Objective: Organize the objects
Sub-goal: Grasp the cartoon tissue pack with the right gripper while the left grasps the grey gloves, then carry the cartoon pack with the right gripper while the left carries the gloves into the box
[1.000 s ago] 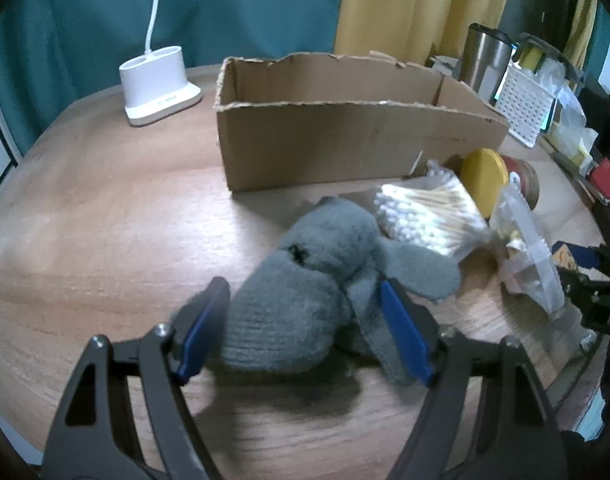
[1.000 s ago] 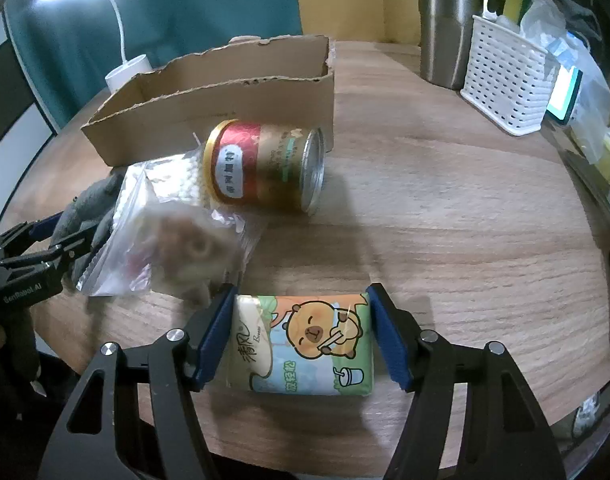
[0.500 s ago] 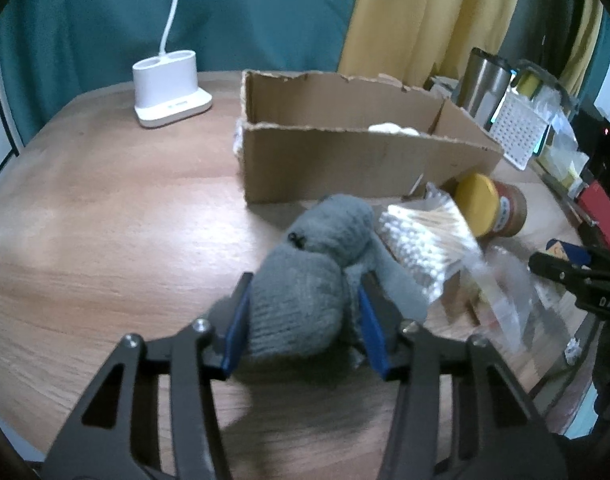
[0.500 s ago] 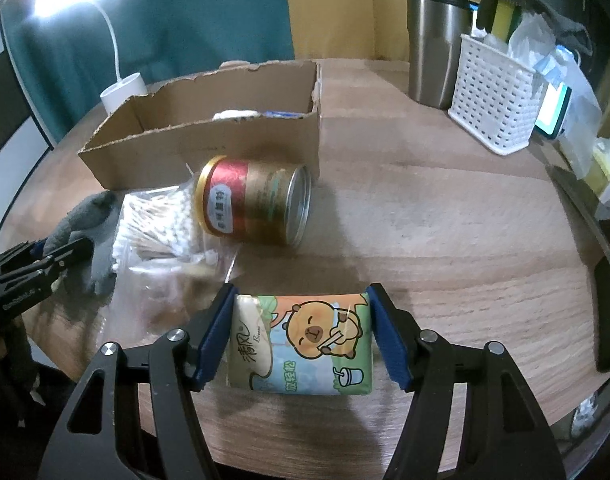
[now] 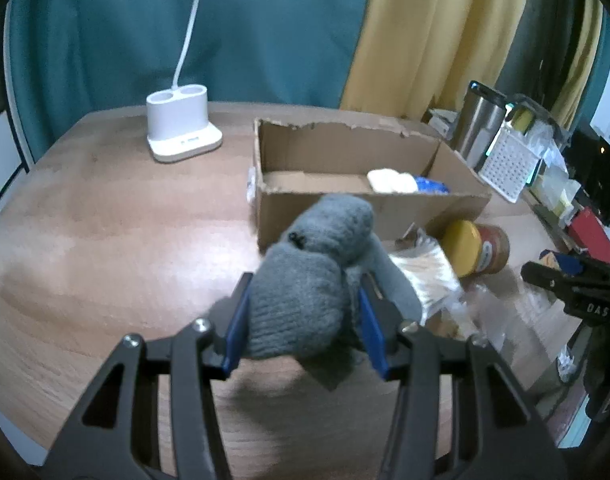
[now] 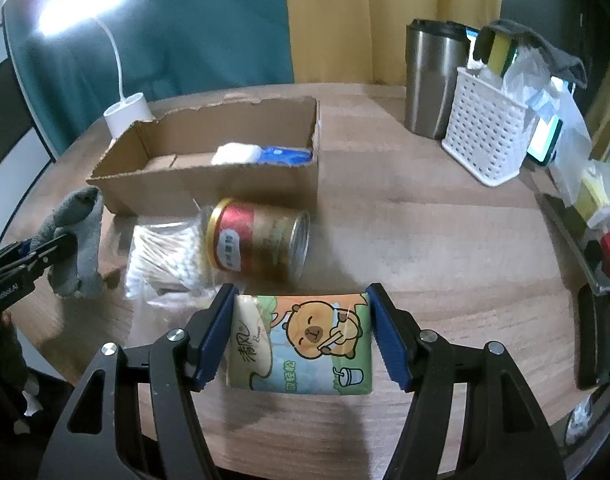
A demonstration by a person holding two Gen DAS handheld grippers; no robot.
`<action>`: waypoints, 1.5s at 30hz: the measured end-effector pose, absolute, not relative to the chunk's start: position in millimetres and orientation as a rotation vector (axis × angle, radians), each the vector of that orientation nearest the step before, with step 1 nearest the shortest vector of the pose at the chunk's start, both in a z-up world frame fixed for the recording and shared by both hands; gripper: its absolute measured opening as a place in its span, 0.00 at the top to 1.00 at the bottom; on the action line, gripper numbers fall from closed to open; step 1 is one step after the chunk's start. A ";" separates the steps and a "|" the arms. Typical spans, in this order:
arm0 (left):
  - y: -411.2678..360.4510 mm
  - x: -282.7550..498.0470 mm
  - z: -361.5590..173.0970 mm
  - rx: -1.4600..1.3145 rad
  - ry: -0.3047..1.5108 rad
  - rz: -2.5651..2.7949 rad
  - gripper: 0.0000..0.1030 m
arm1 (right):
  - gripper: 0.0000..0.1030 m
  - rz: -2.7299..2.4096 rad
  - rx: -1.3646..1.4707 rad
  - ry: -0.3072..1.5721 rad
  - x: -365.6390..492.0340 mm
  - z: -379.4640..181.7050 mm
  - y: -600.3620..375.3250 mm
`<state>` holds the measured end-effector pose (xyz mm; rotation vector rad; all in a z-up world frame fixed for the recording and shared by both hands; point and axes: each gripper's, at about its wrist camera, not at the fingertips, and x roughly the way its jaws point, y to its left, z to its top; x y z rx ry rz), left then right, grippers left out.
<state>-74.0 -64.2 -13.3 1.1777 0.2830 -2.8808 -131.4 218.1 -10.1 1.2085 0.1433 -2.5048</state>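
Two things are held at once, and the step in hand is judged to be the carrying of both toward the open cardboard box, which stands at the far middle of the tabletop with a white bundle and a blue packet already lying inside. At the left, the grey knitted glove is pinched between the blue pads of the left gripper, whose jaws are drawn in tightly against the wool; the glove appears raised off the tabletop just near the box's front wall, its loose end hanging down. Between the two grippers, a bag of cotton swabs and a red tin can lying on its side are left on the tabletop just in front of the box. At the right, the tissue pack printed with a cartoon bear is clamped across its width by the right gripper, whose jaws are set fairly wide and pressed against both ends. The next move is judged to call for each load to be lifted over the torn front rim and released inside.
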 end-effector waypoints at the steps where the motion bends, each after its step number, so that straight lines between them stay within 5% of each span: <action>1: -64.4 -74.7 -11.3 1.173 0.283 -2.884 0.51 | 0.34 -2.505 1.206 0.144 -132.5 -8.7 217.4; 45: -54.9 -145.8 29.7 1.056 0.272 -2.956 0.51 | 0.34 -2.468 1.092 0.163 -197.4 31.6 190.5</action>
